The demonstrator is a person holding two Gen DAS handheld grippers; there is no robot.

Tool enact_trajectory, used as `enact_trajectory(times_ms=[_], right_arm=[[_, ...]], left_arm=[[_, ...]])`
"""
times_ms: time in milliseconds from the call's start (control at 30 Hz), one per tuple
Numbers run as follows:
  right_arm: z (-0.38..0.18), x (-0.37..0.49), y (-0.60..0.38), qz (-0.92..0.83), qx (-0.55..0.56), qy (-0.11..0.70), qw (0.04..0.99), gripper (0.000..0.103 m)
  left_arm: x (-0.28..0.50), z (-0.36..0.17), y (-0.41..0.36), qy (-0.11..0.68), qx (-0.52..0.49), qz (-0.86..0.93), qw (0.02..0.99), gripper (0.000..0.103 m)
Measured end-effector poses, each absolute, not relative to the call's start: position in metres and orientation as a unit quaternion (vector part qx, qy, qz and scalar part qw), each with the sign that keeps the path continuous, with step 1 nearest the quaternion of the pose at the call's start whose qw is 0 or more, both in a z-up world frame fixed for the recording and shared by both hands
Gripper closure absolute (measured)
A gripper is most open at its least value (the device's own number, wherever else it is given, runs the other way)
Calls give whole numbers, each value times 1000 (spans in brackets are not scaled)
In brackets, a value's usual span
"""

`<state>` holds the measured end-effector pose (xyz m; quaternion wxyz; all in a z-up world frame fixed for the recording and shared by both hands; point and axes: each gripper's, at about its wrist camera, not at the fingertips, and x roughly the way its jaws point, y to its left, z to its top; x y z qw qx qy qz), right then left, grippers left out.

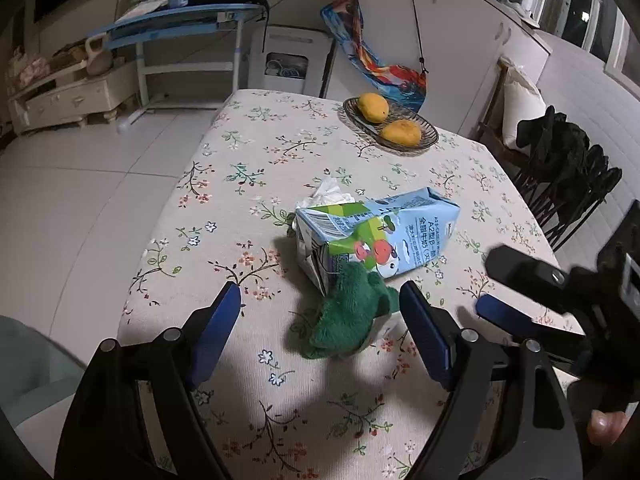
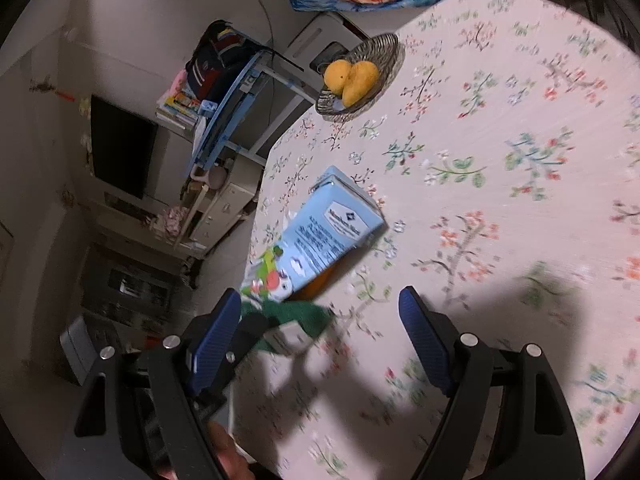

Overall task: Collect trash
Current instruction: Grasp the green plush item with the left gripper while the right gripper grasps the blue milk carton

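A light blue milk carton (image 1: pixel 376 236) lies on its side on the floral tablecloth (image 1: pixel 240 200). A crumpled white tissue (image 1: pixel 326 194) lies just behind it. A green plush toy (image 1: pixel 352 312) lies against the carton's near end. My left gripper (image 1: pixel 320 320) is open above the table, the plush between its fingers. My right gripper (image 1: pixel 520 296) shows at the right edge of the left wrist view. In the right wrist view my right gripper (image 2: pixel 320 320) is open over the table; the carton (image 2: pixel 320 236) and the plush (image 2: pixel 296 316) lie just ahead.
A wicker dish (image 1: pixel 430 130) with two yellow mangoes (image 1: pixel 374 106) stands at the table's far side; it also shows in the right wrist view (image 2: pixel 384 56). A chair draped with dark cloth (image 1: pixel 560 168) stands at the right. A blue desk (image 1: pixel 180 24) and a white appliance (image 1: pixel 292 60) stand beyond.
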<state>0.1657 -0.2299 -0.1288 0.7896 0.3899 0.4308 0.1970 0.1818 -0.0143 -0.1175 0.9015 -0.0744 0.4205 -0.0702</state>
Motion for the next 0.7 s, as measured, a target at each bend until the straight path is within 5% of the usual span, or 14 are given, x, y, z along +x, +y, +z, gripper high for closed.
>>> enact_trajectory(times_ms=[33, 100, 200, 600, 700], right_arm=[[-129, 169, -228, 197, 396, 431, 787, 25], [-130, 172, -225, 198, 410, 429, 780, 25], [-130, 177, -222, 191, 422, 430, 775, 25], [-135, 205, -216, 125, 454, 429, 771, 26], [-139, 212, -210, 121, 444, 440, 771, 39]], left_arm=[[184, -118, -14, 424, -76, -75, 900, 39], [187, -121, -13, 434, -86, -99, 891, 69], [184, -120, -14, 433, -85, -116, 890, 80], [150, -115, 12, 461, -137, -149, 864, 84], [147, -117, 15, 464, -139, -145, 863, 84]])
